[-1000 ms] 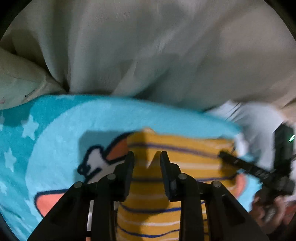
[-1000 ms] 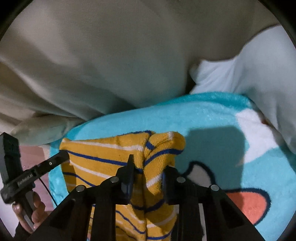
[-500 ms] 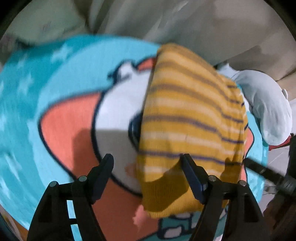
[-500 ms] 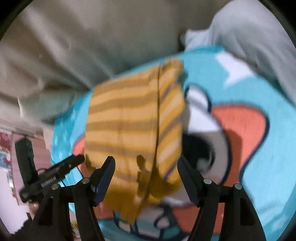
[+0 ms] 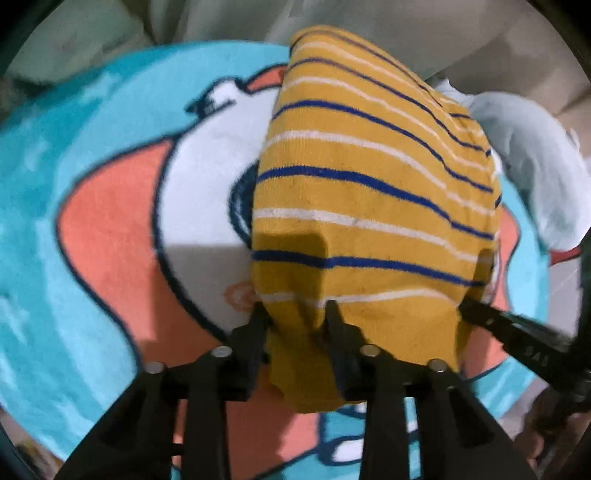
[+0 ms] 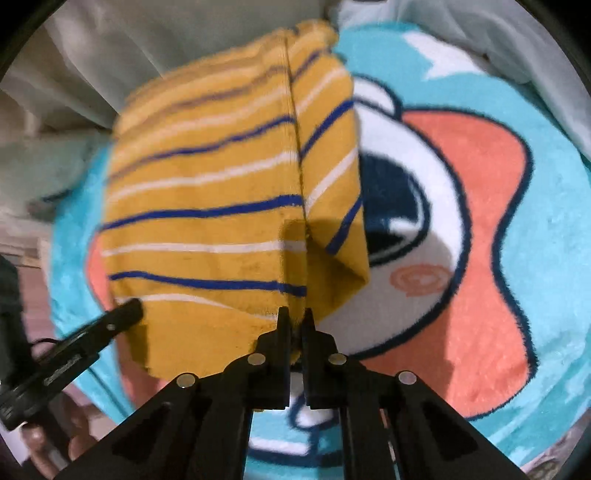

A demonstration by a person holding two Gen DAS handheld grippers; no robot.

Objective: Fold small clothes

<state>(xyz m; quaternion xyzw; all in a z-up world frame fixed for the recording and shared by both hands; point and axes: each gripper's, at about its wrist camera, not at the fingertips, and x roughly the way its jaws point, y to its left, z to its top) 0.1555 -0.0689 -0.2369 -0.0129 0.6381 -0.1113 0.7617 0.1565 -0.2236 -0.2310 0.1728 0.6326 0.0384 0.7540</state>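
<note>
A grey sheet [image 5: 406, 33] fills the far background of both views, bunched in soft folds. On it lies a round teal rug [image 5: 74, 184] with a cartoon print in white, orange and dark blue; its far edge meets the sheet and its near edge runs under the tools. A pale blue cloth [image 5: 528, 166] sits crumpled at the rug's right edge in the left view, and shows again at the top right corner of the right view. The garment [image 5: 369, 203], mustard yellow with blue and white stripes, lies along the middle of the rug, running from the rug's far edge back to its near part, and a seam or fold line [image 6: 295, 147] runs lengthwise down it near its right side in the right view. The left tool [image 5: 295, 314] has its jaws closing, narrow, on the near left corner of the garment, with a bunched ridge of yellow fabric between the fingers and the pads pressing on it. The right tool [image 6: 295, 317] is clamped almost fully together on the near right corner of the garment, right at the seam, with a thin pinch of fabric in its grip. Each tool shows in the other's view as a black finger reaching the garment's near edge. Part of a hand [image 6: 44, 446] shows at the bottom left of the right view.
</note>
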